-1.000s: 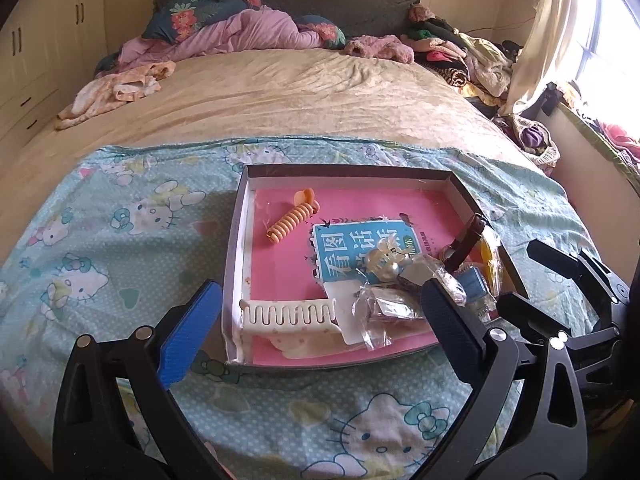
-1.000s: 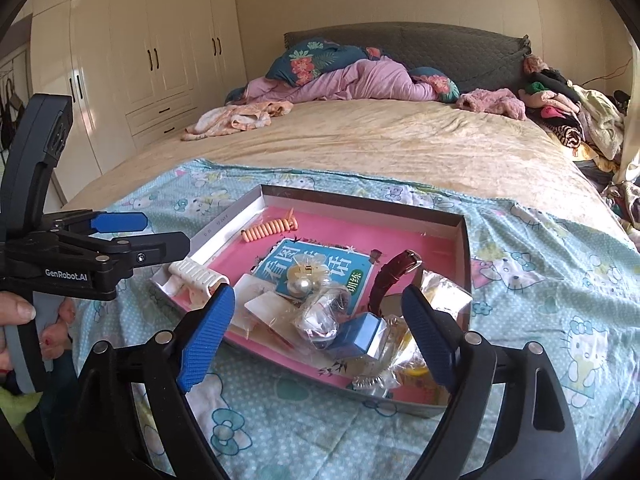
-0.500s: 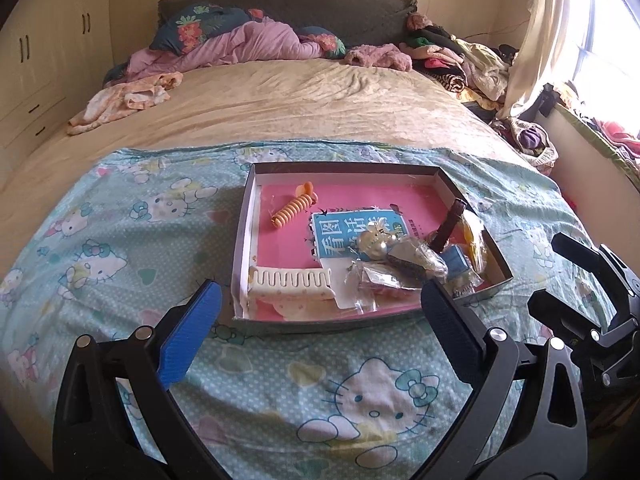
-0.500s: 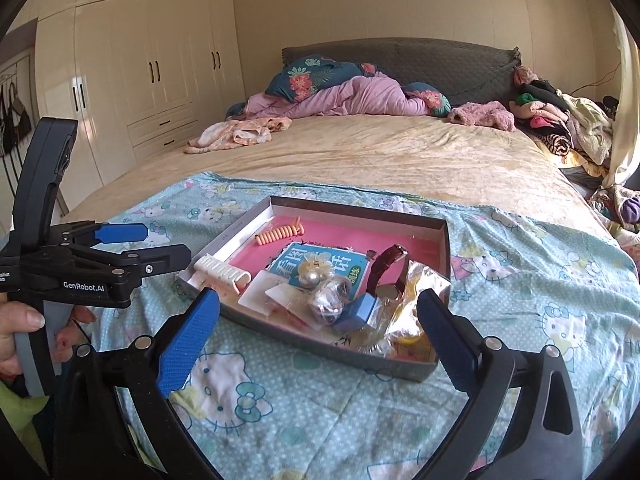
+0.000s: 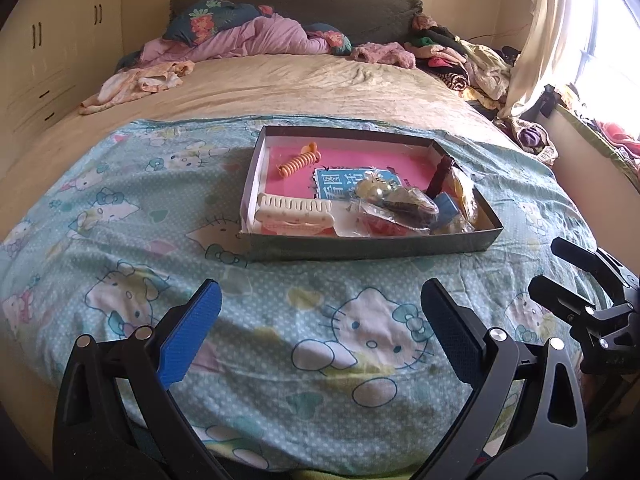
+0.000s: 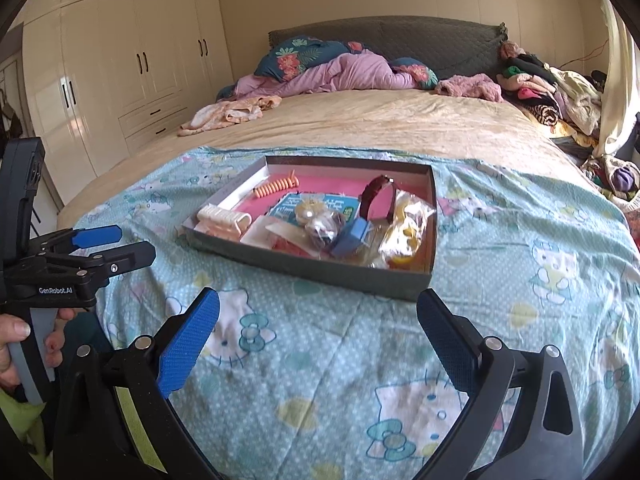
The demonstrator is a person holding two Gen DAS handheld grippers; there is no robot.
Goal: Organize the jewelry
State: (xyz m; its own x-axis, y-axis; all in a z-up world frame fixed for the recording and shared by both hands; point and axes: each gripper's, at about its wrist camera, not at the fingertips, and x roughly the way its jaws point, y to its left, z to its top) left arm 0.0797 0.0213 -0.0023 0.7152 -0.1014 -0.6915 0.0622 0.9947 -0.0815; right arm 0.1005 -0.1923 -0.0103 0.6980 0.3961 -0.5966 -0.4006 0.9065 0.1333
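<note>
Both grippers sit nearest to me, over the cartoon-cat blanket (image 5: 248, 320), nothing between the pads. Left gripper (image 5: 320, 332): jaws wide apart, empty, pointing down at the blanket short of the box. Right gripper (image 6: 318, 334): jaws spread to the widest I see, having just been opening, nothing in them. In the right wrist view the left gripper (image 6: 116, 240) shows side-on at the left edge, fingers apart, with a hand (image 6: 24, 344) wrapped round its grey handle. In the left wrist view the right gripper (image 5: 560, 268) pokes in at the right edge, also apart.

Next out, one shallow dark box (image 5: 360, 246) with a pink floor lies on the blanket, clear of both grippers. I count in it:
- 1 white hair claw clip (image 5: 294, 212), near-left corner
- 1 orange spiral hair tie (image 5: 298, 160), far-left
- 1 teal printed card (image 5: 336, 184), centre
- 1 pearl-like piece (image 5: 374, 188) on the card
- 1 dark red watch (image 6: 376, 196), standing on edge
- 1 small blue box (image 6: 352, 236)
- several clear plastic bags (image 6: 408, 228); I can't tell the exact number.

Beyond that, the tan bedspread (image 5: 300, 88), then one heap of pink bedding (image 5: 248, 40) at the headboard and one clothes pile (image 5: 472, 60) to the right.
</note>
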